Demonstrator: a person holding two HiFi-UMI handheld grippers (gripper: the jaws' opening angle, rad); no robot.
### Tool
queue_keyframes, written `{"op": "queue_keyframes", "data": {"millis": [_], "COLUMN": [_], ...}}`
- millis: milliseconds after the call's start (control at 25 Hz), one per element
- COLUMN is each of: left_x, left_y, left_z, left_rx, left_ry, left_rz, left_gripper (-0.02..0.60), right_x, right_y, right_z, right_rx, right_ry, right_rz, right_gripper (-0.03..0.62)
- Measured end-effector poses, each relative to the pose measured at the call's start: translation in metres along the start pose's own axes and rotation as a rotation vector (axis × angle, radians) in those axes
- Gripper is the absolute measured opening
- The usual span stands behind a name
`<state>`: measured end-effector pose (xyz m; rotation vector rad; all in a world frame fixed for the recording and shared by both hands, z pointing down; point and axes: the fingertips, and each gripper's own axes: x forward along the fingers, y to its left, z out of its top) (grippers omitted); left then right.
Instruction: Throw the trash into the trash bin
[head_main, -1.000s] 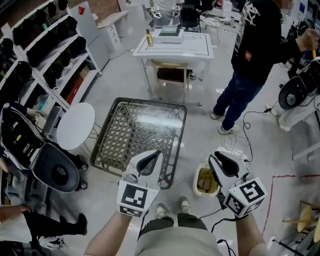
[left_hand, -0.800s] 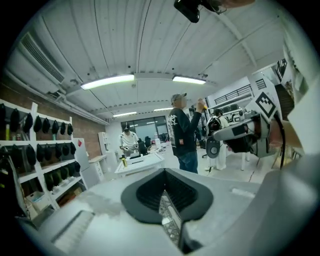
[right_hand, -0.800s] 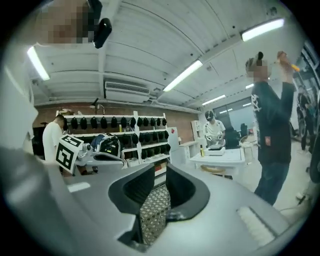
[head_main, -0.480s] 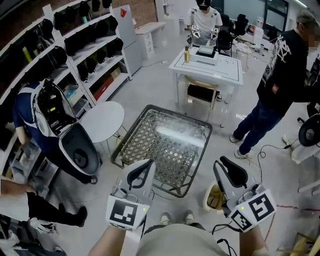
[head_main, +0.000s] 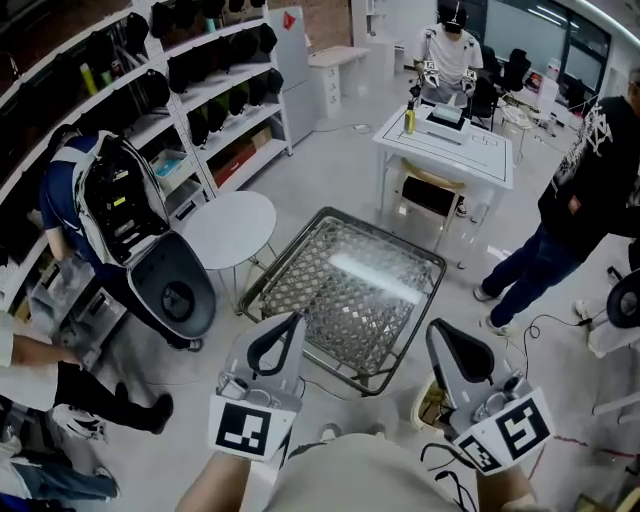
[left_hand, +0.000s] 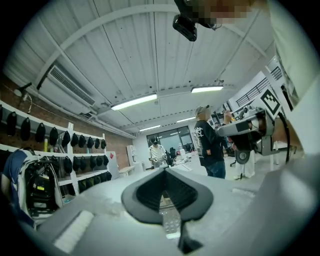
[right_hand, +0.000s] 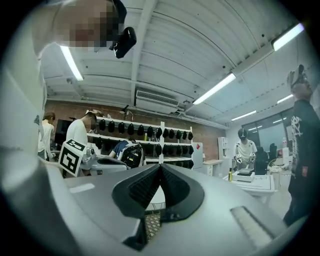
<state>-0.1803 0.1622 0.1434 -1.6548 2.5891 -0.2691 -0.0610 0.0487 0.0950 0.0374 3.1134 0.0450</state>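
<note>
Low in the head view my left gripper (head_main: 280, 335) is shut and empty, its black pads pressed together. My right gripper (head_main: 452, 345) is shut too; its jaws have just been closing, with nothing between them. Both point level across the room, as the left gripper view (left_hand: 163, 175) and the right gripper view (right_hand: 160, 167) show. The cream trash bin (head_main: 430, 402) stands on the floor below the right gripper. That gripper hides most of it; a little yellowish trash shows inside.
A wire-mesh frame (head_main: 350, 290) stands just ahead of both grippers. A round white table (head_main: 232, 228) and shelves (head_main: 200, 90) are to the left, a white desk (head_main: 450, 150) beyond. People stand at the left (head_main: 110, 210) and right (head_main: 580, 200). Cables (head_main: 540, 325) lie on the floor.
Both grippers have risen and the head view has tilted up, taking in more of the room. The right gripper now covers more of the trash bin.
</note>
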Motion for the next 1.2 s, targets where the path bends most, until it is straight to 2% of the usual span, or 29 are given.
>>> {"op": "queue_keyframes", "data": {"millis": [240, 800, 1200], "left_x": [-0.005, -0.004, 0.001], "left_y": [0.014, 0.016, 0.016], "left_z": [-0.010, -0.003, -0.009], "left_rx": [-0.023, -0.020, -0.023], "left_ry": [0.021, 0.021, 0.035], "left_rz": [0.018, -0.011, -0.014], "left_gripper": [0.003, 0.003, 0.002], "right_x": [0.015, 0.020, 0.027], "right_y": [0.006, 0.000, 0.000], "right_z": [-0.001, -0.007, -0.015], "right_rx": [0.013, -0.012, -0.009], "right_ry": [-0.009, 0.021, 0.029], "right_rz": [0.043, 0.016, 0.034], "right_gripper": [0.003, 0.003, 0.003]}}
